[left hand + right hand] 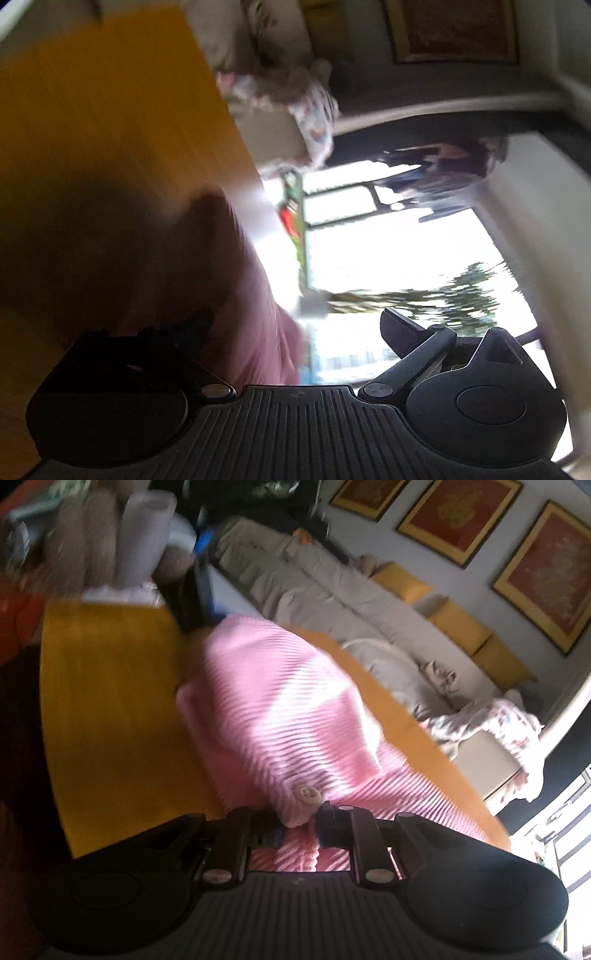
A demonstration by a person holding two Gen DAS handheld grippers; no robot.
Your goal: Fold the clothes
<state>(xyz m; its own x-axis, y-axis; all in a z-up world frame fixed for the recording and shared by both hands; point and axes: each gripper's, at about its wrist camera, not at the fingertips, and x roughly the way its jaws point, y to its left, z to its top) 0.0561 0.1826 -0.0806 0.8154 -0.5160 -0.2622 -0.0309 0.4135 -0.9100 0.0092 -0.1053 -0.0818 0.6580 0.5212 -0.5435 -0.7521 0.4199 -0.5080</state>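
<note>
A pink ribbed garment (280, 709) with a pale button (306, 794) lies bunched on the orange table (110, 709). My right gripper (299, 825) is shut on its near edge, just below the button. In the left wrist view the same garment (243, 295) looks dark pink and runs past the left fingertip (195, 325). My left gripper (295, 328) is open, its fingers wide apart and nothing pinched between them. The right wrist view shows that left gripper (190, 598), blurred, at the garment's far end, with a person's hand (110, 535) above it.
A beige sofa (332, 590) with yellow cushions (458, 627) runs along the wall behind the table, under framed red pictures (454, 513). A floral cloth (491, 720) hangs over the sofa's end. A bright window (388, 240) fills the right. Both views are motion-blurred.
</note>
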